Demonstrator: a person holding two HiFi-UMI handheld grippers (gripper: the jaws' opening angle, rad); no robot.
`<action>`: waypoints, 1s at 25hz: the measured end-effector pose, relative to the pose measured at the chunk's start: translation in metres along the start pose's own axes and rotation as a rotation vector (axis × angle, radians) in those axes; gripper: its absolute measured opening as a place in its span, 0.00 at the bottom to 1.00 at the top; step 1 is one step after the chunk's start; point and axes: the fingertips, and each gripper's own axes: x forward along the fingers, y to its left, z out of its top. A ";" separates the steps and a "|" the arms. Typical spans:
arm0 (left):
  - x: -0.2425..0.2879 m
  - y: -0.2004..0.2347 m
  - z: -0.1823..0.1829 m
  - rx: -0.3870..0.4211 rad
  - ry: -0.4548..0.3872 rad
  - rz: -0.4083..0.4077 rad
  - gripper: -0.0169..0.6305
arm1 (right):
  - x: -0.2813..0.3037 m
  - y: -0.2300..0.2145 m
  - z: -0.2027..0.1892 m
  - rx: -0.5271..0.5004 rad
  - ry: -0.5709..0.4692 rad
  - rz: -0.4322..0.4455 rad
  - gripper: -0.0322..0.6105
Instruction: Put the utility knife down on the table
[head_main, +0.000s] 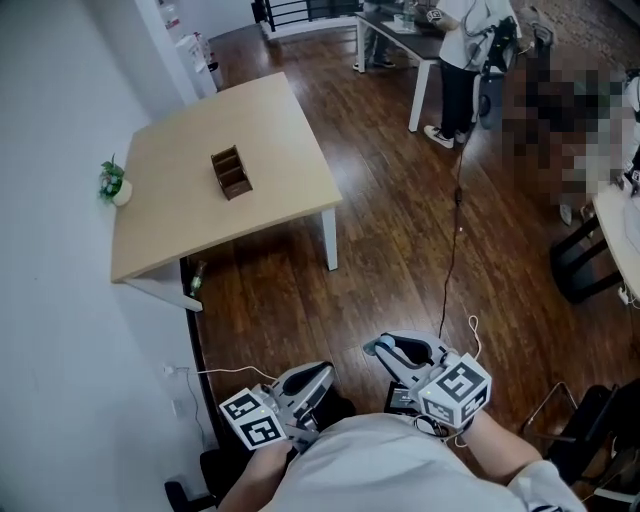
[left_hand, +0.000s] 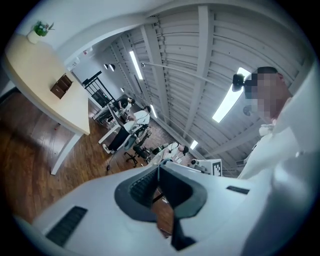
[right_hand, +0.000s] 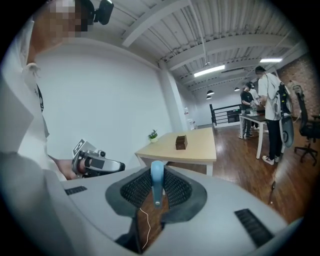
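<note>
White wall (head_main: 50, 300) ran down your left, with dark wooden floor (head_main: 400, 230) spreading beyond it; against that wall stood the pale table (head_main: 170, 215), a small potted plant (head_main: 112, 182) at its left corner and a brown wooden box (head_main: 231, 172) near its middle. Low in the head view, close to your body, your left gripper (head_main: 320, 374) had its jaws pressed together with nothing between them; just to its right, your right gripper (head_main: 385, 350) was clamped on the utility knife (right_hand: 157, 181), whose blue end showed between the pads, well apart from the table. A thin black cable (head_main: 452, 240) trailed over the floor beyond; farther right, a person (head_main: 462, 60) stood beside a second table (head_main: 400, 35).
</note>
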 end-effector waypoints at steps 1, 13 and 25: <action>-0.008 0.007 0.006 -0.003 -0.004 0.002 0.03 | 0.012 0.004 0.003 -0.007 0.003 0.003 0.16; -0.064 0.067 0.044 -0.045 -0.050 0.050 0.03 | 0.112 0.024 0.032 -0.051 0.028 0.058 0.16; -0.044 0.139 0.125 -0.031 -0.146 0.194 0.03 | 0.222 -0.034 0.077 -0.087 0.040 0.209 0.16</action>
